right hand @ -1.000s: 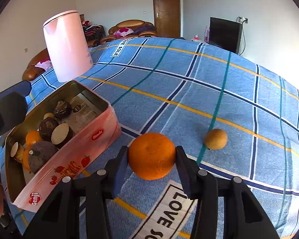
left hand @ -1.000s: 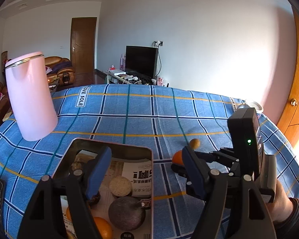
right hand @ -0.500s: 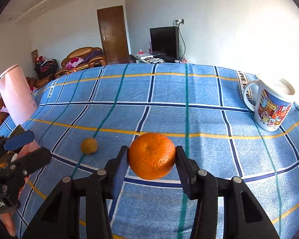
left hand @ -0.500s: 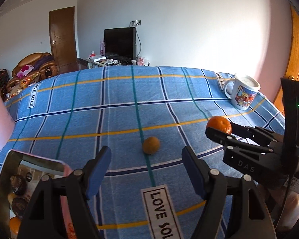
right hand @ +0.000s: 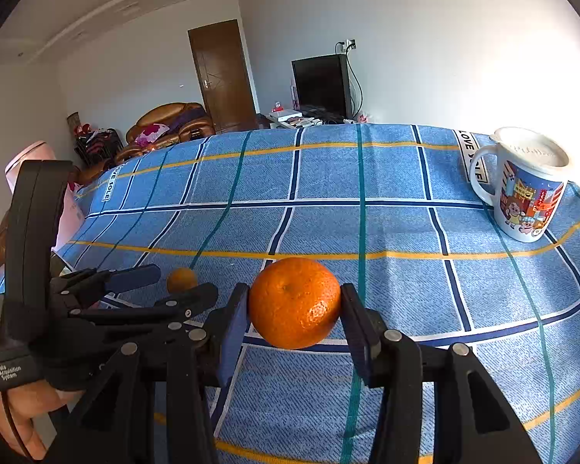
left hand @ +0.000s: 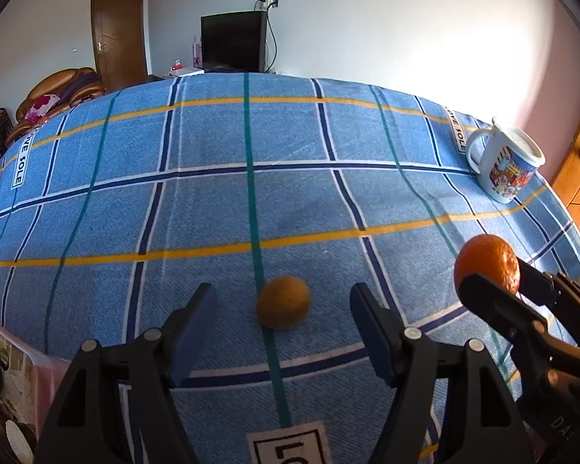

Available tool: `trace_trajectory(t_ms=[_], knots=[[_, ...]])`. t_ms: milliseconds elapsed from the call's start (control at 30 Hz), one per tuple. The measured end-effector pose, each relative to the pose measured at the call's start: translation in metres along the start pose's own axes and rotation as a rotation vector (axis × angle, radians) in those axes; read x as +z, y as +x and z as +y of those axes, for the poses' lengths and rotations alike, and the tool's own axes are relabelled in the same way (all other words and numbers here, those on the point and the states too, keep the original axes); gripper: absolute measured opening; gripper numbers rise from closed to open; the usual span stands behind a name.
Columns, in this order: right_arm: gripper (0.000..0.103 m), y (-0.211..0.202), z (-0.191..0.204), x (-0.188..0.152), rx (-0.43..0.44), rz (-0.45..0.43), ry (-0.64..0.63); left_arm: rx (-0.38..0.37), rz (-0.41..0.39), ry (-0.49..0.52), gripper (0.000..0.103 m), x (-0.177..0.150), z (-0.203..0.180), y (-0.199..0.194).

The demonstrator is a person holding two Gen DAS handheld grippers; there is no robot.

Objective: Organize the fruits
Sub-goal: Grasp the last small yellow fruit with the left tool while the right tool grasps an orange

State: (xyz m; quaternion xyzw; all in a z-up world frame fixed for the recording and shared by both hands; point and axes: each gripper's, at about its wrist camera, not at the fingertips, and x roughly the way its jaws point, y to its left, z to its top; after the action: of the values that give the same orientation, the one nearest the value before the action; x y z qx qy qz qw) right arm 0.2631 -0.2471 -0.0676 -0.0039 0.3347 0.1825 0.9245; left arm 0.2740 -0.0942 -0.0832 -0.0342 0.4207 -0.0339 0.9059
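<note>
- Left gripper (left hand: 282, 332): fingers spread, now closer to small brown fruit (left hand: 283, 301), which lies between its tips on tablecloth (left hand: 212, 208).
- Right gripper (right hand: 294, 321): still pinching orange (right hand: 294, 302), held right of left gripper.

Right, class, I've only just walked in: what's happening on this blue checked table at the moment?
A person holds a gripper in each hand, sorting fruit. The right gripper is shut on a round bright orange tangerine, held just above the blue checked tablecloth. The left gripper is open, its fingers either side of a small dull yellow-brown fruit resting on the cloth, not yet gripped. A cartoon-printed white mug stands at the far right, and a corner of the pink fruit tin shows at the lower left.
</note>
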Motion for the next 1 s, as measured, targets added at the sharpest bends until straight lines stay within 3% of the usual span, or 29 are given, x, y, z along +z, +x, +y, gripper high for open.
trace_trajectory(t_ms=[167, 233, 300, 533, 1000], knots=[[0.049, 0.001, 0.002, -0.001, 0.013, 0.006, 0.000, -0.013, 0.034, 0.030, 0.052, 0.001, -0.005, 0.007], [0.049, 0.001, 0.002, -0.001, 0.014, 0.005, 0.000, -0.027, 0.029, 0.035, 0.035, 0.001, -0.006, 0.005], [0.049, 0.001, 0.002, -0.001, 0.017, 0.003, 0.004, -0.048, 0.027, 0.031, 0.029, -0.001, -0.004, 0.003], [0.049, -0.005, 0.002, -0.002, 0.021, -0.023, 0.010, -0.091, -0.003, 0.037, 0.029, -0.015, -0.004, -0.016], [0.049, -0.033, 0.013, -0.008, 0.033, -0.157, -0.013, -0.080, -0.140, 0.038, 0.029, -0.039, 0.004, -0.060]])
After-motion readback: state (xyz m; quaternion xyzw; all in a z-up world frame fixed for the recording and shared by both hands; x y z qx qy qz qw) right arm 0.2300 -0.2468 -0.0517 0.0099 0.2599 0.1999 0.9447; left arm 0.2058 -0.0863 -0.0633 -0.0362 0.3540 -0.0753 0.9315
